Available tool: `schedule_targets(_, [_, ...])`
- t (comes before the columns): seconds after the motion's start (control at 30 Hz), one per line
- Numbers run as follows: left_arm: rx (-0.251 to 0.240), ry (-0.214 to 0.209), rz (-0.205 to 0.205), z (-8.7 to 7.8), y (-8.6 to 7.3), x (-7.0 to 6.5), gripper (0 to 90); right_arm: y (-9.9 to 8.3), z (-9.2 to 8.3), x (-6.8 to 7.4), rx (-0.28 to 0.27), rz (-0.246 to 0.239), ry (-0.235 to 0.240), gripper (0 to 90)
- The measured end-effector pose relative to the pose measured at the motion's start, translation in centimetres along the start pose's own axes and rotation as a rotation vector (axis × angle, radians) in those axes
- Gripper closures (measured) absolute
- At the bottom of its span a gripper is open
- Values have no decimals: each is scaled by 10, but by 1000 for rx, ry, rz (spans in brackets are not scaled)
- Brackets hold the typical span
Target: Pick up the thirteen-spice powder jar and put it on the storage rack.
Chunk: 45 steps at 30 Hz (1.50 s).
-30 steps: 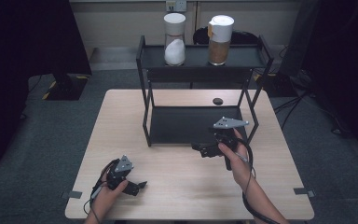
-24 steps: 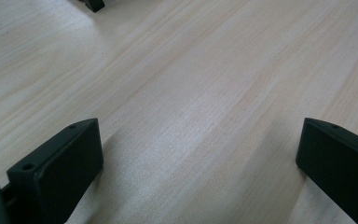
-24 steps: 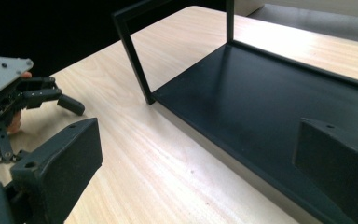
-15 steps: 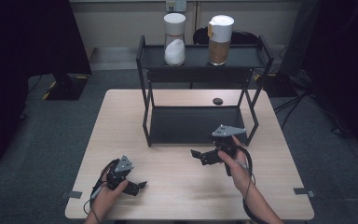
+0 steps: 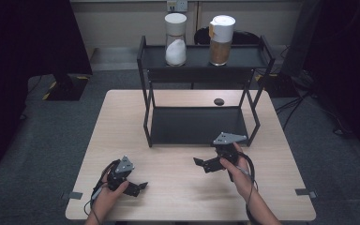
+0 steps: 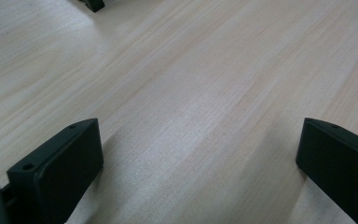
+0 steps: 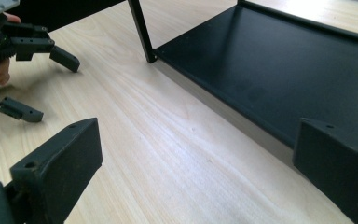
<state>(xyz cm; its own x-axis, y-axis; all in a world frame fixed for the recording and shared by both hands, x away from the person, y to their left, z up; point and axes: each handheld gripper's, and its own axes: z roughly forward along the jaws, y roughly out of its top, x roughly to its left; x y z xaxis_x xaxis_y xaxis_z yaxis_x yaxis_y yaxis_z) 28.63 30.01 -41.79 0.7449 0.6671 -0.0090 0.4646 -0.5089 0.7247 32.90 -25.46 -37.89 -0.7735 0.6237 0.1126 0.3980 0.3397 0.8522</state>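
Pale wood grain is all you've got under your left claw (image 5: 138, 186) right now: it sits low at the near-left of the light wooden counter (image 5: 178, 201), jaws spread wide and holding nothing, same spot as a second ago. In the left gripper view it's just bare boards between the two black jaws.

Your right claw (image 5: 200, 163) is the one that changed. A second ago it was up by the front edge of the black metal two-tier rack (image 5: 146, 101), and since then you've pulled it back toward yourself and down, so it's now hanging over open counter just in front of the rack's lower shelf (image 7: 279, 60). Jaws wide apart, empty. In the right gripper view you can see that shelf lying bare off to one side, with your left claw farther off.

So I'd read this as a retreat, not a reach. Nothing's in hand, and both jars are already parked up on the top shelf at the far side: the clear jar with a white lid and white powder inside (image 5: 175, 40) and, just beside it, the clear jar with a white lid and brown contents (image 5: 221, 41). Looks like the placing bit is done and you're just backing off to rest. There's also a small dark round thing (image 5: 219, 101) on the counter behind the rack, can't tell what it is.
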Motion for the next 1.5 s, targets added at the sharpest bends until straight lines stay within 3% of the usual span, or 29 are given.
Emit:
schedule_targets(0.23, [0, 0, 0, 0, 0, 0, 0, -9, -3, -5, 34, -4, 0, 4])
schedule_targets(0.7, [0, 0, 0, 0, 0, 0, 0, -28, -16, -17, 44, 12, 0, 7])
schedule_targets(1.5, [-1, 0, 0, 0, 0, 0, 0, -44, -34, -21, 62, 4, -8, 7])
